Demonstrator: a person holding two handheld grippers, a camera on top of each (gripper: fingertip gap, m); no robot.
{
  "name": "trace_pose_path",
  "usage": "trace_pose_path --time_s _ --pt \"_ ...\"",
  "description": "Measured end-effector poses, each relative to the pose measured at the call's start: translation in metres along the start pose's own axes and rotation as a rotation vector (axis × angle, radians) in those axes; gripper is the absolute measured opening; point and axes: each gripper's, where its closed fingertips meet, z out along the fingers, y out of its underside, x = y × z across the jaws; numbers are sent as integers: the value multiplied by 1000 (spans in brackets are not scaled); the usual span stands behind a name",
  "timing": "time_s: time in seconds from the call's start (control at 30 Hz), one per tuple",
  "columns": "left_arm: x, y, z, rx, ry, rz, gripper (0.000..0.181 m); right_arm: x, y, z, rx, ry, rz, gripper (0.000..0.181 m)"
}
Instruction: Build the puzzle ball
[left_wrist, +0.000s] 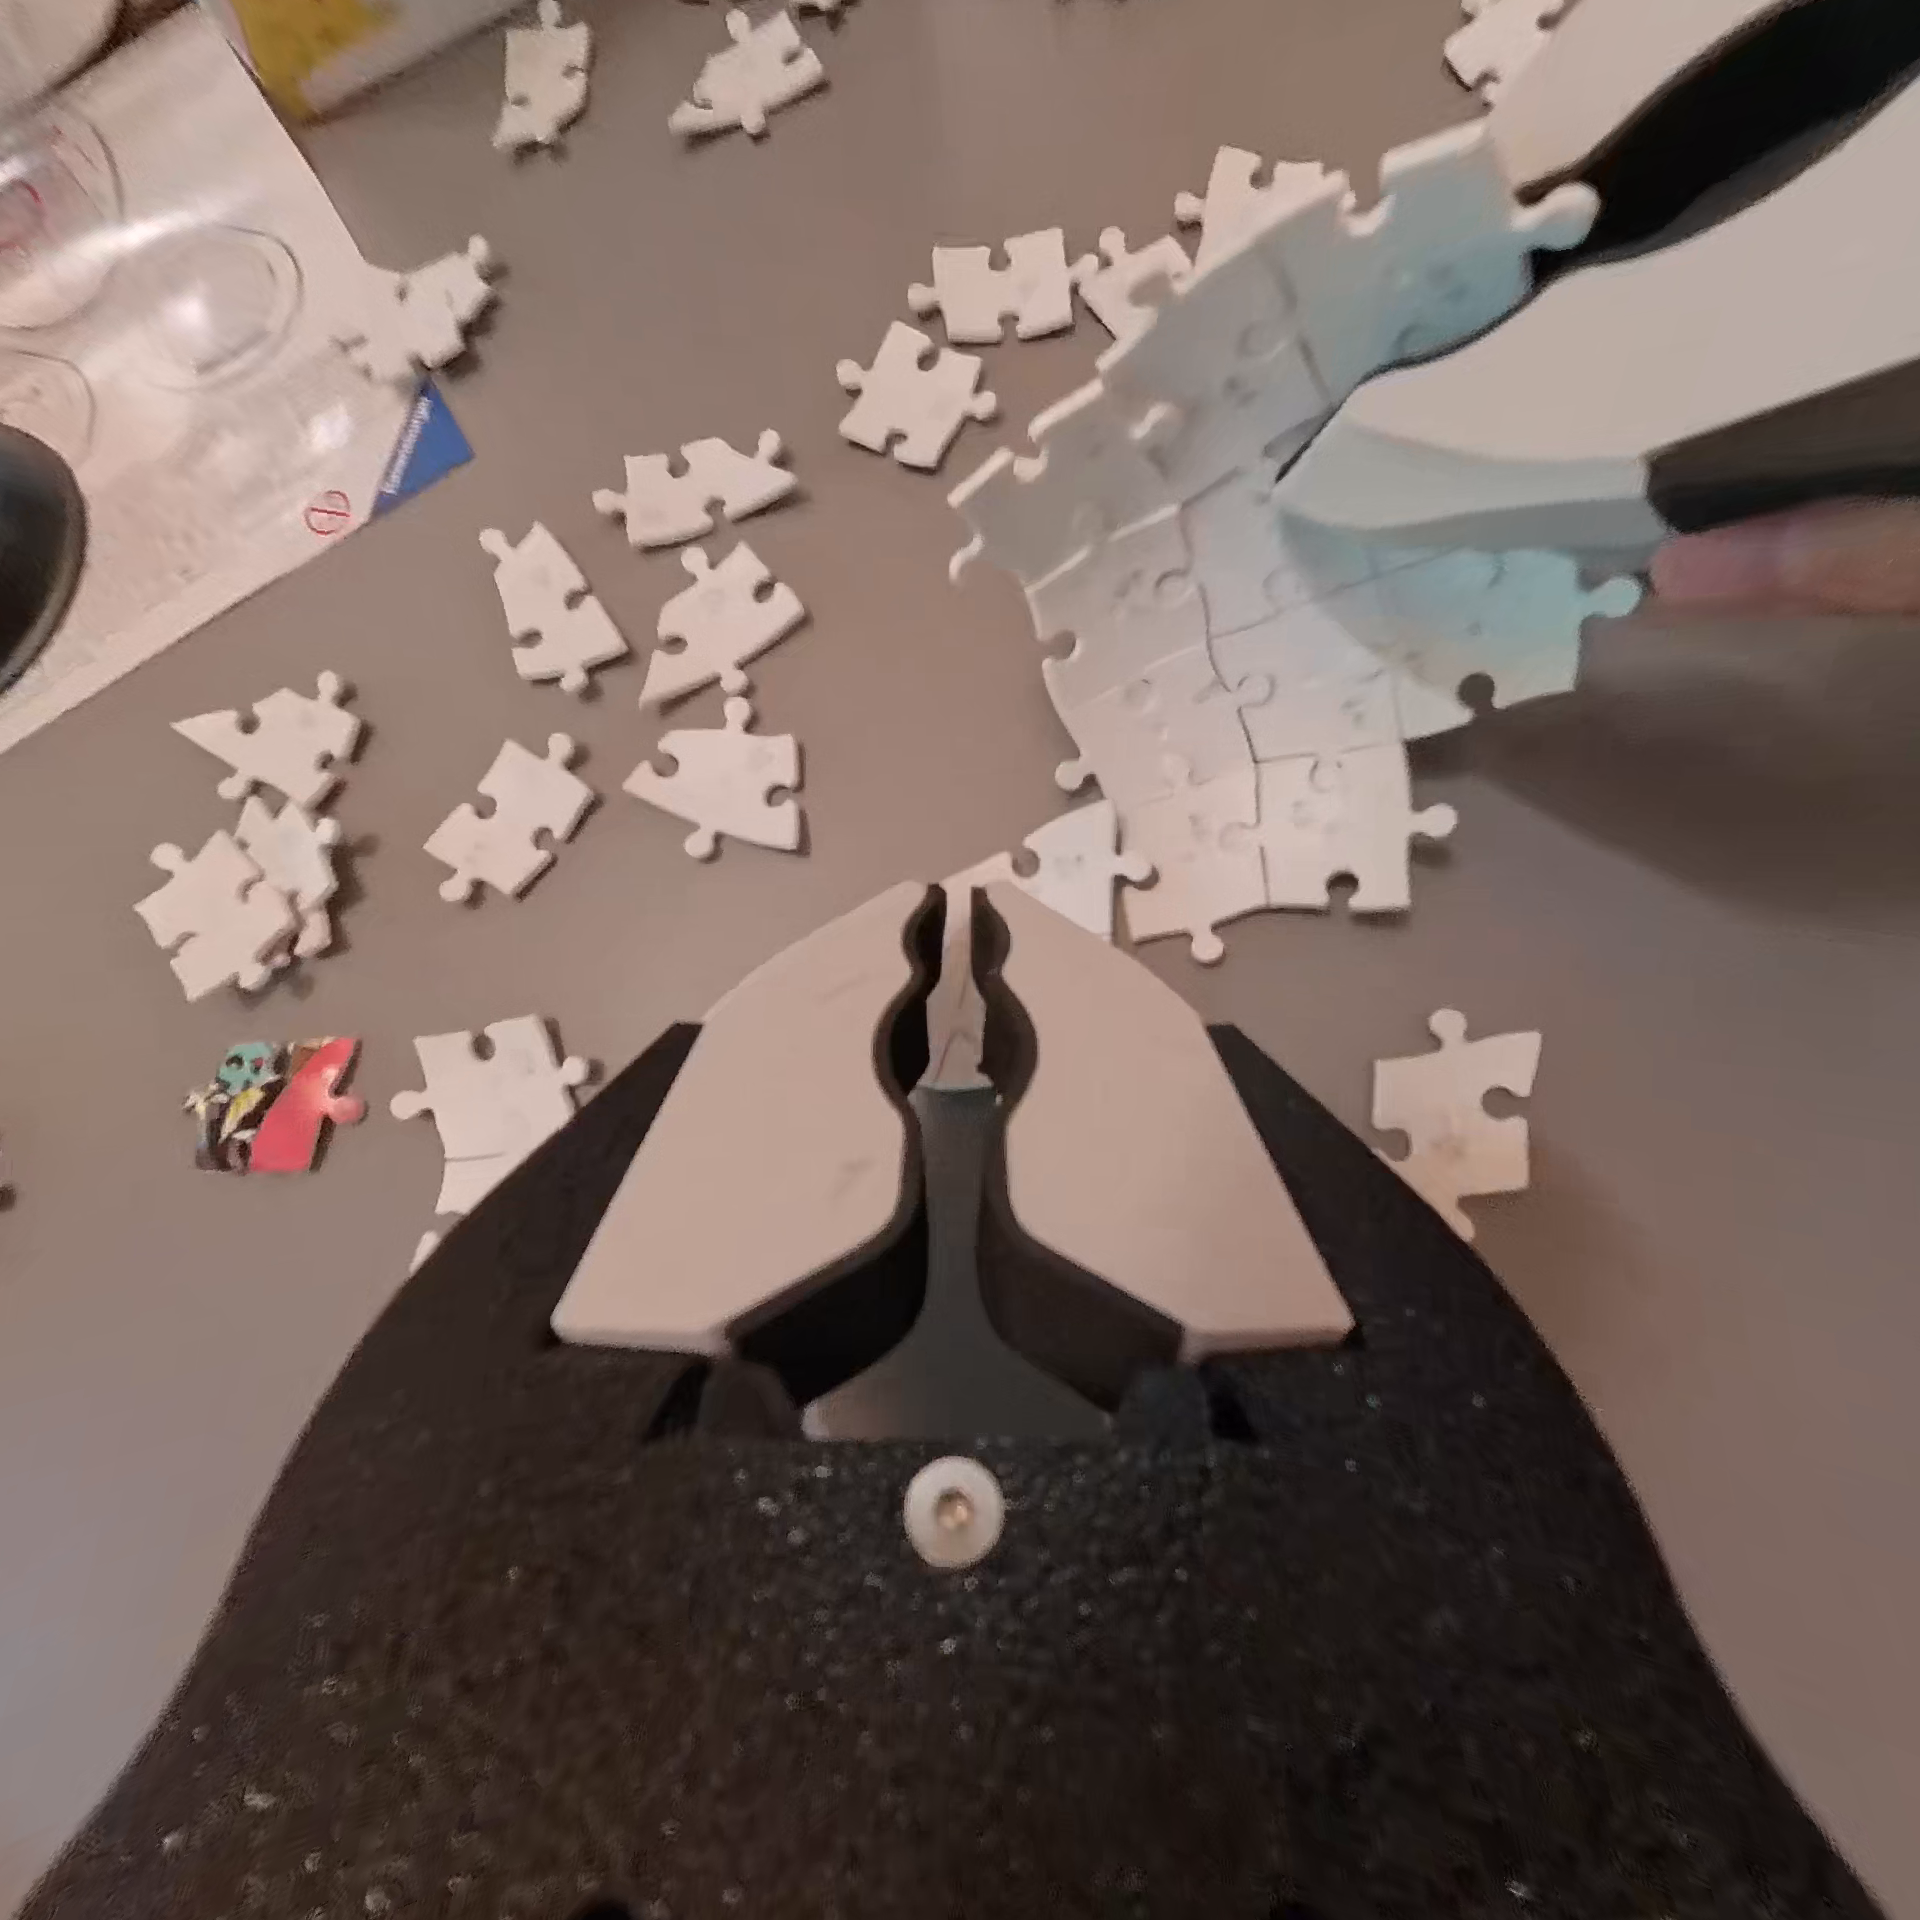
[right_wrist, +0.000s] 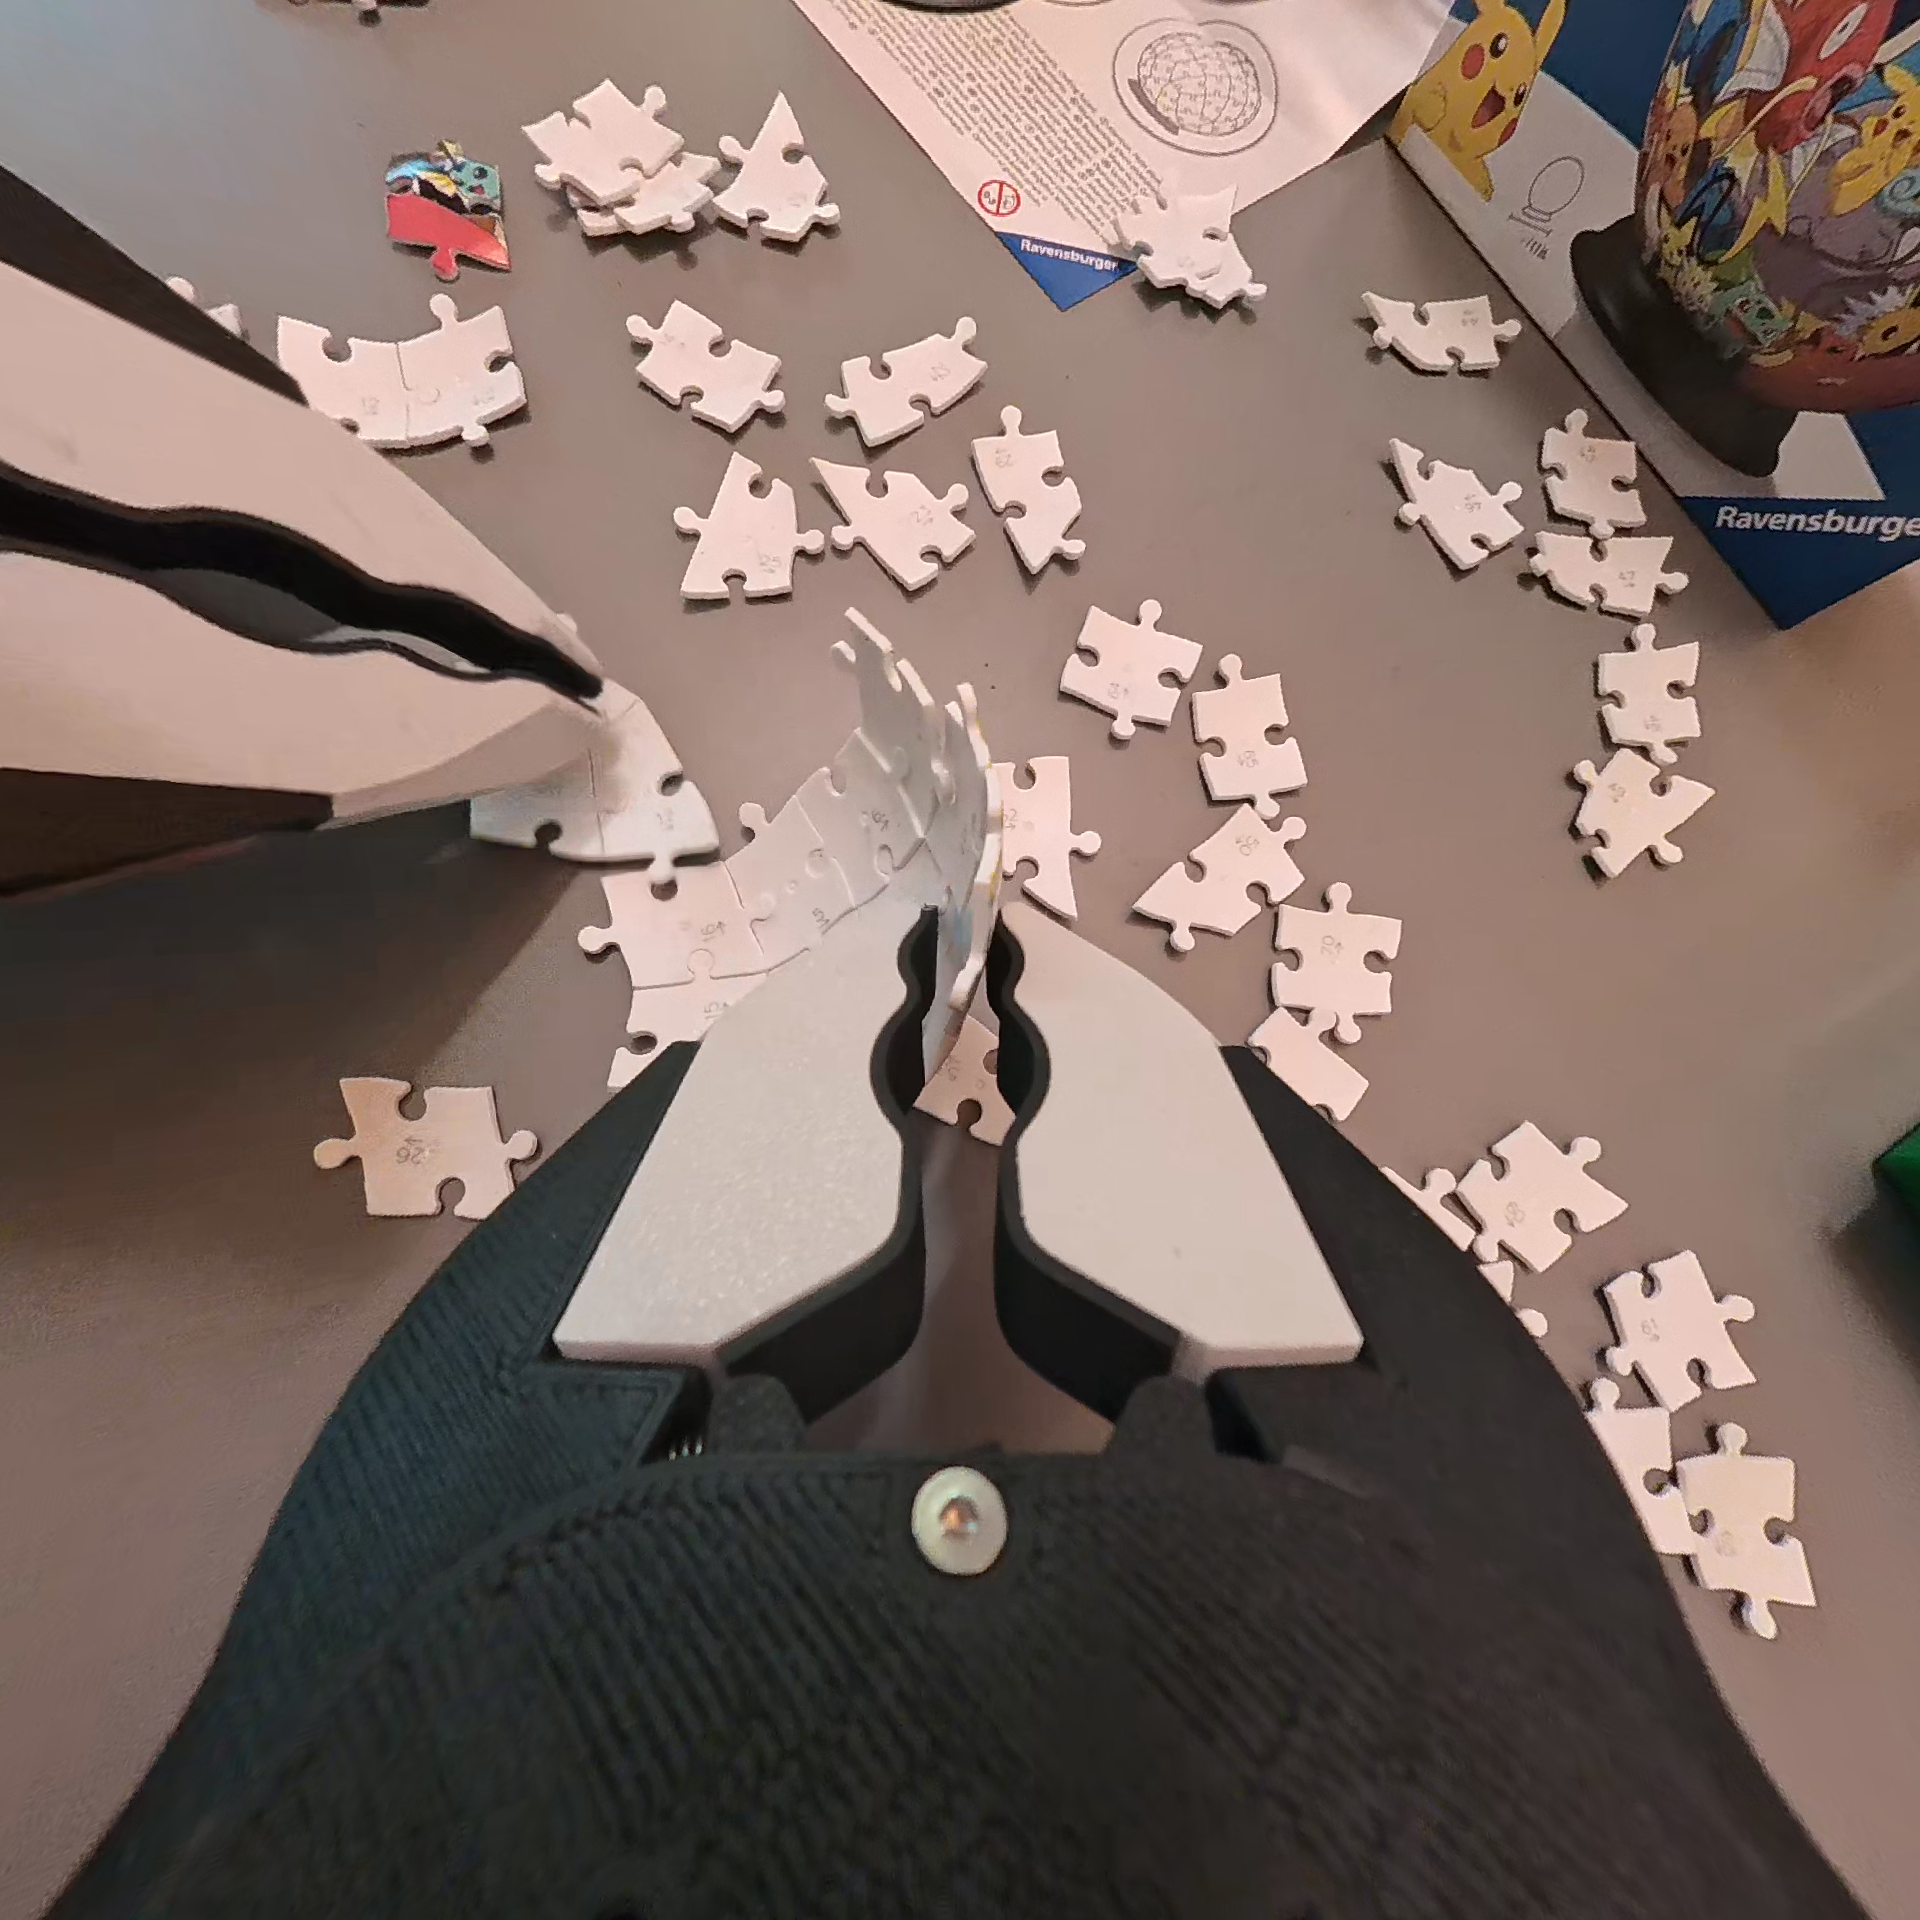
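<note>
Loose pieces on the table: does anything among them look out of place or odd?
One loose piece lies printed side up, colourful, at the far left of the table, while every other loose piece shows its white back. Otherwise nothing stands out: no visible damage.

puzzle box (right_wrist: 1766, 312) cut off, right

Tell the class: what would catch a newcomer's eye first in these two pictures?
First, the curved sheet of joined white puzzle pieces at centre, one edge pinched upright in the right gripper while the left gripper clamps its other end. Next, the lone colourful piece lying picture-side up at top left among the white loose pieces scattered over the grey table. Then the bright puzzle box at top right.
</note>
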Motion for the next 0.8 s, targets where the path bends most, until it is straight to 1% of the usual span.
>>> trace_pose_path --time_s 0.2,0.37,0.47,0.6,0.8 --pt "12 -4 6 5 21 80 3 0 0 1 -1 4 -3 9" --pt "17 -6 9 -24 29 154 0 1 1 2 -2 11 -7 10" --pt "17 -8 12 -26 34 164 0 2 0 2 -1 27 -16 10" --pt "16 -5 17 -45 49 159 0 3 -1 2 4 33 -21 10" --pt "16 -4 17 -39 64 173 0 4 0 3 -1 47 -32 11"
